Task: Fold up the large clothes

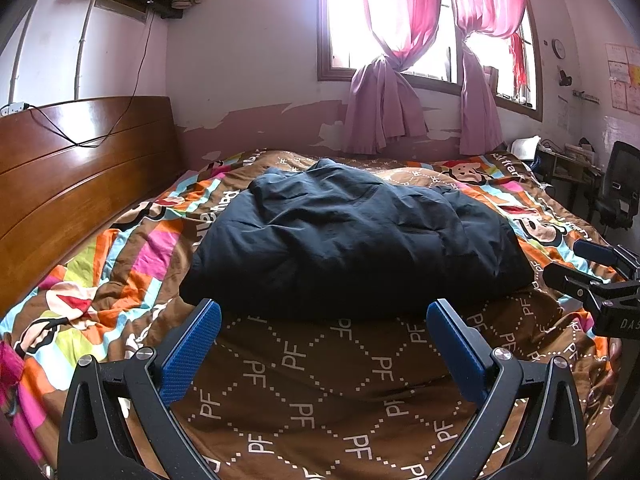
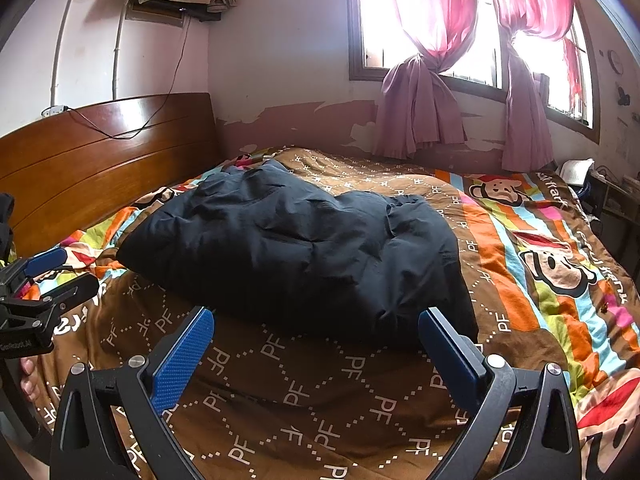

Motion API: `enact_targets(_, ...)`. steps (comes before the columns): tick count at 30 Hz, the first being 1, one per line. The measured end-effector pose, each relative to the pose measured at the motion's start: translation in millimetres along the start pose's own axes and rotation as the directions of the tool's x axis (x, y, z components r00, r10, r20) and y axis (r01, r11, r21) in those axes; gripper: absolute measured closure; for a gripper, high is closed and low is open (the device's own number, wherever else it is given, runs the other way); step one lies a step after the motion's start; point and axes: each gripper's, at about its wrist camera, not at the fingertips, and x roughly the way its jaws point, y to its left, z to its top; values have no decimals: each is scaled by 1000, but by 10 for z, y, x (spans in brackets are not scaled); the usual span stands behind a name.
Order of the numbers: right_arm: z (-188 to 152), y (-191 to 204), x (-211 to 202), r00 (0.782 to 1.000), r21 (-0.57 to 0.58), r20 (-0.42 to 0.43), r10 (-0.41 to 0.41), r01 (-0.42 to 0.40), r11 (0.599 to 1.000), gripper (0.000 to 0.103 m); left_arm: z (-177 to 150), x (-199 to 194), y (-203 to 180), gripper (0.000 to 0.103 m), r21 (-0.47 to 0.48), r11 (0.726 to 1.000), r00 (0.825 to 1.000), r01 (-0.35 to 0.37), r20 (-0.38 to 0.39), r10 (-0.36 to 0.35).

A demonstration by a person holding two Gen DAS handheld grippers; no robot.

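A dark navy padded jacket [image 1: 352, 236] lies bunched in a thick, roughly folded heap in the middle of the bed [image 1: 312, 392]. The right wrist view shows the same jacket [image 2: 296, 252] from the right side. My left gripper [image 1: 324, 314] hovers open just short of the jacket's near edge, with nothing between its blue pads. In its own view my right gripper [image 2: 316, 320] is likewise open and empty at the near edge. From the left wrist view the right gripper [image 1: 568, 264] also appears at the right edge, while the left gripper [image 2: 64, 268] shows at the left edge of the right wrist view.
The bed carries a brown and striped cartoon-print cover [image 2: 552, 264]. A wooden headboard [image 1: 80, 168] bounds it on the left. Behind the bed stand a wall and a window with pink curtains [image 1: 400, 60]. A desk and black chair [image 1: 616, 192] stand at the far right.
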Motion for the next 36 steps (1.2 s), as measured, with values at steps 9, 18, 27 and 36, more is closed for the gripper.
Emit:
enact_targets(9, -4, 2, 6, 1000, 4, -3, -6, 6, 1000, 0, -7, -1, 4, 2, 0, 1000, 1000, 2, -3, -2)
enact_targets(18, 8, 10, 18, 1000, 9, -8, -10, 10, 1000, 0, -14, -5, 22, 2, -1, 1000, 1000, 2, -7, -2)
enact_targets(27, 8, 2, 18, 1000, 8, -9, -9, 9, 1000, 0, -68, 4, 40, 2, 11, 1000, 999, 5, -39, -4)
enact_targets(36, 9, 2, 20, 1000, 9, -10, -9, 9, 1000, 0, -59, 23, 48, 2, 18, 1000, 999, 6, -45, -5)
